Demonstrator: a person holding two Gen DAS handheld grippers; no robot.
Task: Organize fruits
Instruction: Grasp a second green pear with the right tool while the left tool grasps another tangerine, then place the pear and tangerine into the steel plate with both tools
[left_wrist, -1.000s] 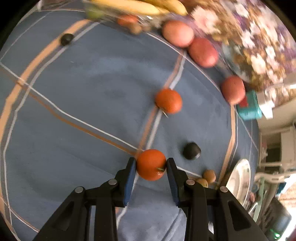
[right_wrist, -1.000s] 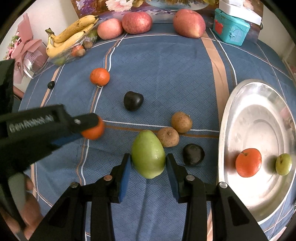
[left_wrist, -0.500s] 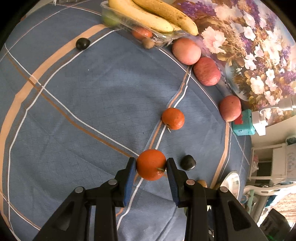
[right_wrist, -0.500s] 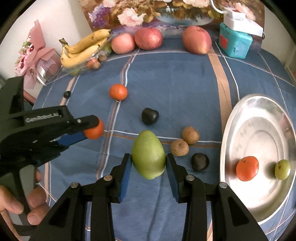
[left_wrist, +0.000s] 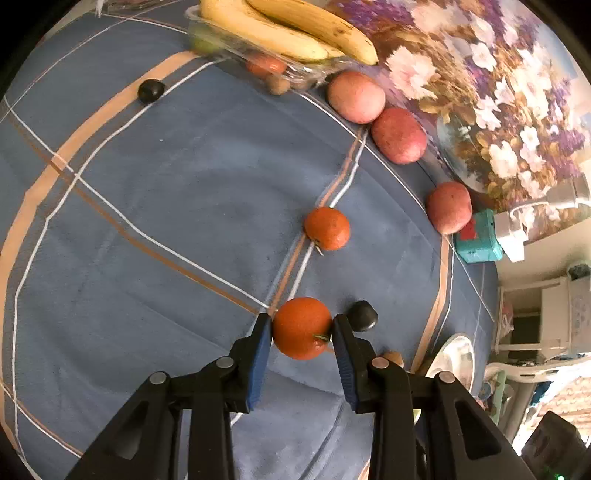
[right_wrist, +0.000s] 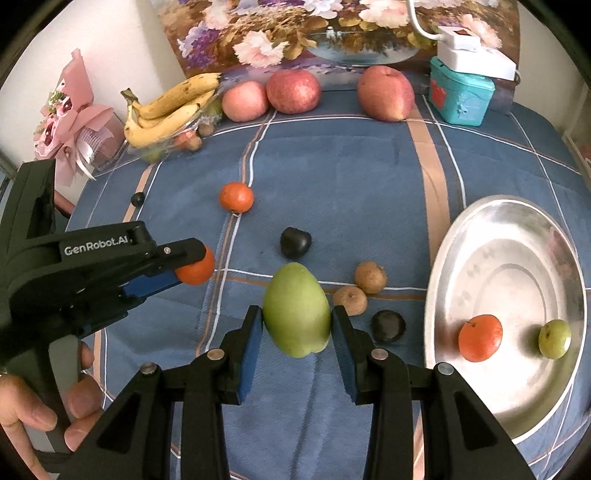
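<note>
A green mango (right_wrist: 296, 309) is clamped in the right gripper (right_wrist: 297, 332) and an orange (left_wrist: 302, 328) in the left gripper (left_wrist: 301, 341), both carried clear above the blue-clothed desk (right_wrist: 351, 177). Judging by this, the carry step is under way. Next, each fruit needs swinging over the steel plate (right_wrist: 517, 236) at right, where another orange (right_wrist: 480, 337) and a small green fruit (right_wrist: 554, 339) already lie, then releasing.

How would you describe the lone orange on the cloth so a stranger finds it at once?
Start at the banana bunch in the far left corner of the blue checked tablecloth. Come toward the middle: the orange lies alone on a stripe crossing. Unlike the other oranges, no gripper holds it and it is outside the plate.
</note>
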